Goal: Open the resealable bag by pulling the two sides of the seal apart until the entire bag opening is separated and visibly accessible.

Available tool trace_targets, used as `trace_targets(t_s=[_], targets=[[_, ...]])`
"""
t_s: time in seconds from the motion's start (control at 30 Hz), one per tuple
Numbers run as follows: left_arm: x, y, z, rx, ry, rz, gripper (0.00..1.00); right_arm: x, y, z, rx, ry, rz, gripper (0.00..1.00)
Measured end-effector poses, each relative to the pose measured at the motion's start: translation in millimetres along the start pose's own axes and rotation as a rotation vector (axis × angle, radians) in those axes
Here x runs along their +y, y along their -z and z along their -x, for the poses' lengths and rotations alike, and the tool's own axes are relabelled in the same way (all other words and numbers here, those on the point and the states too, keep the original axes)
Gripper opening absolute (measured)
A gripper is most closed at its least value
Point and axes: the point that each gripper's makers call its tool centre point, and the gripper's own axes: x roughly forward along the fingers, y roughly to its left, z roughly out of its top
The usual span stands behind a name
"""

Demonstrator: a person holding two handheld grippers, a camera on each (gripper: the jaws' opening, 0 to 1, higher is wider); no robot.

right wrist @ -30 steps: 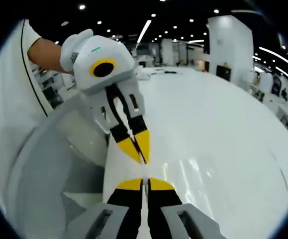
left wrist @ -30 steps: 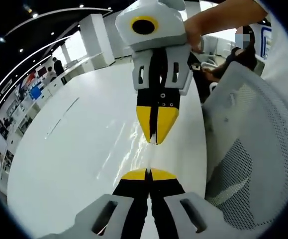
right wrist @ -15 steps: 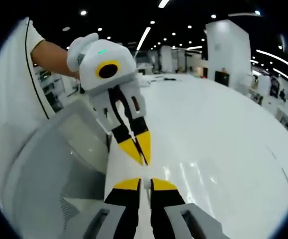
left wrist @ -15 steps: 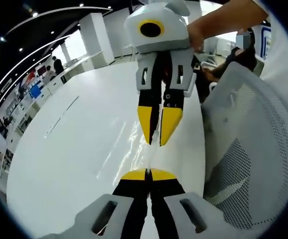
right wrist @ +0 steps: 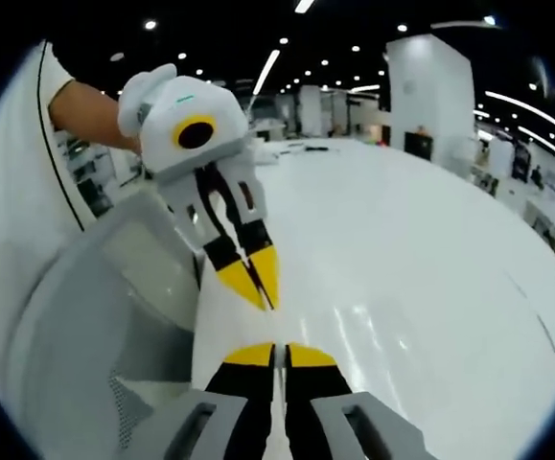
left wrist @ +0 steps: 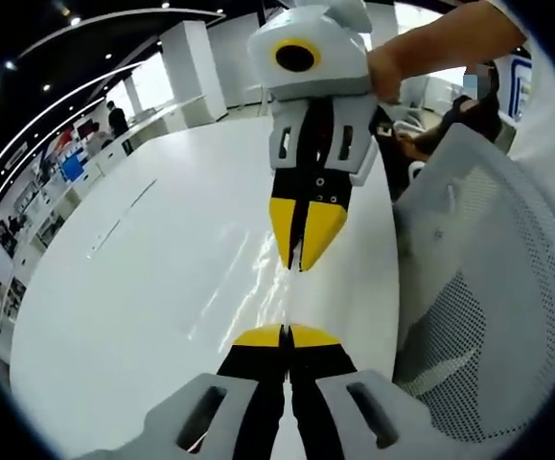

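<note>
Currently logged, left gripper view:
- white table (left wrist: 143, 287), 9 o'clock.
- glossy streak (left wrist: 263, 278), centre, between the two sets of tips; cannot tell whether it is the resealable bag's clear film or a reflection.
- left gripper (left wrist: 286, 335), 6 o'clock, yellow tips pressed together.
- right gripper (left wrist: 301, 257), from 12 o'clock, tips nearly touching.
- mesh chair (left wrist: 488, 316), 3 o'clock.

Right gripper view:
- chair (right wrist: 85, 326), 8 o'clock.
- left gripper (right wrist: 261, 292), from 11 o'clock, closed.
- right gripper (right wrist: 278, 355), 6 o'clock, closed.
- table (right wrist: 421, 268), 3 o'clock.
</note>
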Motion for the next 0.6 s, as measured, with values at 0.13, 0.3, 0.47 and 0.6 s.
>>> trace_targets(t_s=[0.13,0.3,0.47,0.6], targets=[[0.4,1.4,0.3,0.000,0.000,0.005,0.00,-3.7,9.0,9.4,0.020,0.015,0.011,0.00],[0.5,1.0,-0.3,-0.003,0.003,0.007,0.00,-7.6,21.4,20.8,0.050,0.029,0.020,0.00],[1.2,2.9,-0.4,0.000,0.005,0.006,0.00,-10.5,35.2,33.0,0.073,0.044,0.016,0.00],[1.1,3.5,-0.4,0.002,0.008,0.005,0.00,-13.2,44.5,41.9,0.086,0.056,0.012,0.00]])
